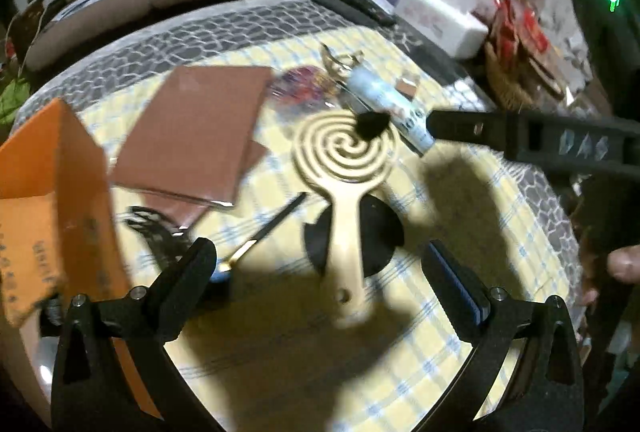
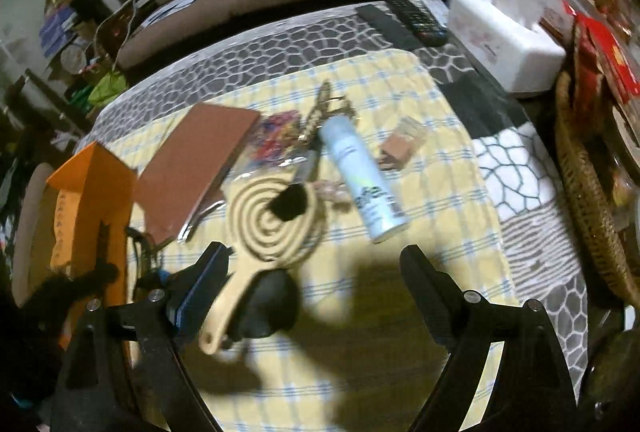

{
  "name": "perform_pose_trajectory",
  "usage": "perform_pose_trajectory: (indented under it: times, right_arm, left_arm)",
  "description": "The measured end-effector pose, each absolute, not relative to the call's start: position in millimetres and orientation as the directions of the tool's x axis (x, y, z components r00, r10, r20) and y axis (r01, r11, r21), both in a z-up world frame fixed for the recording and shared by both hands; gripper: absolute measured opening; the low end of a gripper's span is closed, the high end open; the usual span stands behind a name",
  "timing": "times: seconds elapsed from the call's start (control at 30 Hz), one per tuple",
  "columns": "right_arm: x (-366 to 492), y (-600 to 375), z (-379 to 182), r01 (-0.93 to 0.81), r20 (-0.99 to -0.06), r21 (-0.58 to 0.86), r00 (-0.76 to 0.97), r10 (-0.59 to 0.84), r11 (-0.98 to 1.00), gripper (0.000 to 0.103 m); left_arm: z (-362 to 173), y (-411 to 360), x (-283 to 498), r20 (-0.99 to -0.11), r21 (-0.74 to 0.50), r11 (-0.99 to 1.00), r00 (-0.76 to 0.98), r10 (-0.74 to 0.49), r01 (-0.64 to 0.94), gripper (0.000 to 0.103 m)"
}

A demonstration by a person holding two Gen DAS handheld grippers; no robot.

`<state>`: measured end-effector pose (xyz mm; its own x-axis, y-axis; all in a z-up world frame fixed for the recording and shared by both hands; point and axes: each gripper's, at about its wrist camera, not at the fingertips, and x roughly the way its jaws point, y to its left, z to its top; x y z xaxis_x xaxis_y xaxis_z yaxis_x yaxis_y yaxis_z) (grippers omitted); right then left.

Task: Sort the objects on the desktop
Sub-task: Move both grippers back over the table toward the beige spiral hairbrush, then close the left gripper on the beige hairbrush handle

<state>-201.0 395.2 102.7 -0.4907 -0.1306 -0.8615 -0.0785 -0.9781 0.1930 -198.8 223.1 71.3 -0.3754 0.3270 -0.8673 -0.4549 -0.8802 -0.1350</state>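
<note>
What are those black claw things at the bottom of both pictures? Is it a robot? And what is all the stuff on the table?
Not a robot. A person holds a grabber tool in each hand, and each tool carries a small camera looking forward along its two black fingers. One picture comes from the left gripper, the other from the right gripper. Both are open and hold nothing.

On the yellow checked cloth lie a cream spiral paddle with a long handle, a pale blue spray can on its side, a brown notebook, a thin pen-like stick and an orange cardboard box at the left. At the far side stand a white tissue box and remote controls.
</note>
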Motion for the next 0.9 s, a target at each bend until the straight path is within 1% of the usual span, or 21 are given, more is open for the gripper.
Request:
perform_pose_trajectory:
  times: [0.13,0.2,0.27,0.3,0.33,0.37,0.4,0.43,0.47,0.5,0.53,0.57,0.6,0.63,0.67,0.7,0.73,0.77,0.9]
  right_arm:
    - [-203,415,96,-0.108,-0.859,0.208,-0.495,-0.129,-0.972,0.089]
    - [-204,424,92,-0.121,-0.86,0.214,-0.494,-0.129,-0.969,0.089]
    - [-206,430,88,-0.129,-0.856,0.233,-0.498,-0.14,-0.964,0.089]
    - [-207,433,87,-0.131,-0.849,0.256,-0.503,-0.159,-0.958,0.089]
    - [-208,435,85,-0.129,-0.841,0.287,-0.509,-0.185,-0.949,0.089]
    - [-209,435,84,-0.124,-0.833,0.316,-0.511,-0.212,-0.941,0.088]
    - [-210,434,82,-0.117,-0.824,0.346,-0.512,-0.242,-0.931,0.085]
    - [-212,432,78,-0.11,-0.817,0.375,-0.508,-0.272,-0.921,0.081]
    - [-213,429,75,-0.104,-0.812,0.398,-0.503,-0.297,-0.911,0.076]
    - [-215,425,71,-0.1,-0.808,0.417,-0.496,-0.318,-0.903,0.074]
    - [-217,421,66,-0.099,-0.806,0.433,-0.486,-0.336,-0.896,0.067]
    - [-219,416,61,-0.101,-0.807,0.444,-0.475,-0.349,-0.89,0.059]
    - [-221,412,56,-0.103,-0.809,0.452,-0.466,-0.358,-0.886,0.055]
    - [-222,408,51,-0.106,-0.81,0.458,-0.458,-0.365,-0.883,0.051]
    - [-223,405,47,-0.108,-0.811,0.462,-0.453,-0.37,-0.881,0.049]
    - [-225,402,43,-0.11,-0.814,0.463,-0.446,-0.373,-0.879,0.048]
    - [-225,400,39,-0.113,-0.814,0.469,-0.44,-0.379,-0.876,0.04]
    - [-225,398,36,-0.113,-0.81,0.481,-0.437,-0.391,-0.869,0.035]
    - [-221,395,40,-0.102,-0.798,0.493,-0.449,-0.402,-0.864,0.031]
  left_arm:
    - [51,245,-201,-0.871,-0.075,-0.885,-0.401,0.282,-0.459,0.1]
    - [45,248,-205,-0.873,-0.085,-0.887,-0.395,0.286,-0.453,0.098]
    - [40,251,-206,-0.874,-0.095,-0.889,-0.389,0.29,-0.448,0.095]
    - [37,251,-207,-0.875,-0.095,-0.89,-0.389,0.288,-0.446,0.089]
    - [33,251,-207,-0.877,-0.095,-0.891,-0.385,0.286,-0.444,0.081]
    - [30,250,-207,-0.879,-0.099,-0.891,-0.38,0.287,-0.444,0.076]
    - [26,249,-207,-0.883,-0.105,-0.892,-0.371,0.287,-0.44,0.066]
    - [22,247,-207,-0.888,-0.112,-0.892,-0.36,0.287,-0.437,0.058]
    - [19,246,-207,-0.89,-0.115,-0.893,-0.355,0.287,-0.436,0.055]
    - [16,244,-206,-0.892,-0.12,-0.893,-0.348,0.288,-0.434,0.048]
    - [14,242,-206,-0.892,-0.129,-0.892,-0.342,0.295,-0.434,0.041]
    - [13,241,-205,-0.89,-0.136,-0.891,-0.342,0.302,-0.433,0.038]
    - [13,239,-205,-0.887,-0.136,-0.892,-0.348,0.303,-0.432,0.034]
    - [13,237,-204,-0.886,-0.137,-0.893,-0.35,0.304,-0.43,0.029]
    - [14,236,-204,-0.885,-0.144,-0.892,-0.347,0.31,-0.428,0.025]
    - [14,235,-203,-0.884,-0.157,-0.889,-0.339,0.321,-0.431,0.024]
    - [14,234,-202,-0.883,-0.165,-0.885,-0.335,0.329,-0.436,0.023]
    - [16,235,-201,-0.882,-0.164,-0.882,-0.336,0.331,-0.441,0.023]
    - [26,234,-194,-0.869,-0.178,-0.875,-0.346,0.354,-0.45,0.022]
